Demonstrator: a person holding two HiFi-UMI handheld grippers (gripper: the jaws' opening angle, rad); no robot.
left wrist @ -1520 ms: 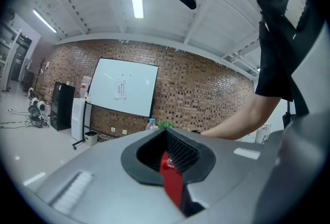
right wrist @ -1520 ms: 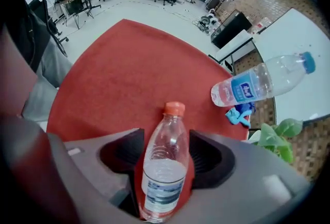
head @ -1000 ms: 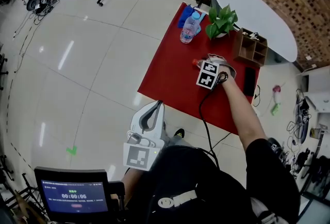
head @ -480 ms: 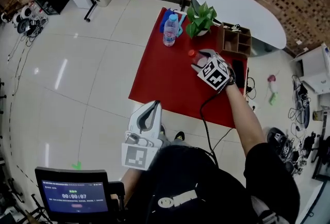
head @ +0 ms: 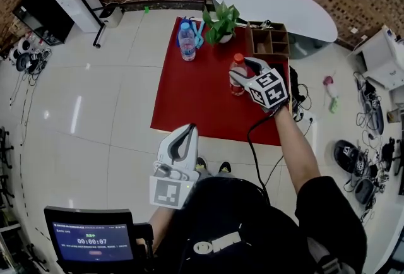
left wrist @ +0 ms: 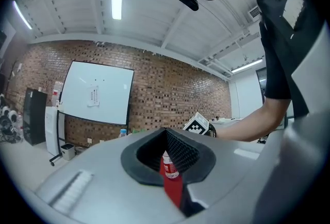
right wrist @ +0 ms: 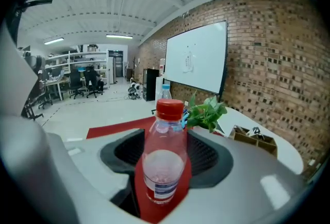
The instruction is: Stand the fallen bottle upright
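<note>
1. Head view, left side: the left gripper [head: 180, 148] hangs low by the person's body, well clear of the red table [head: 189, 108]. Its jaws stand a narrow slit apart with nothing between them.
2. Centre-right: the right gripper [head: 247, 69] is clamped on the red-capped bottle [head: 237, 80]. The bottle stands upright over the table, right of centre.
3. Progress: the uprighting looks done. Whether the base rests on the table cannot be read. Remaining steps, as judged: seat the base, release, withdraw.
4. Containers, left to right:
   - A blue-capped bottle [head: 186, 42] stands at the far edge, contents clear.
   - A potted plant [head: 221, 21] stands just beside it.
   - The held bottle shows clear liquid, level uncertain.
   - A wooden organiser [head: 268, 45] has open compartments, contents too small to identify.
</note>
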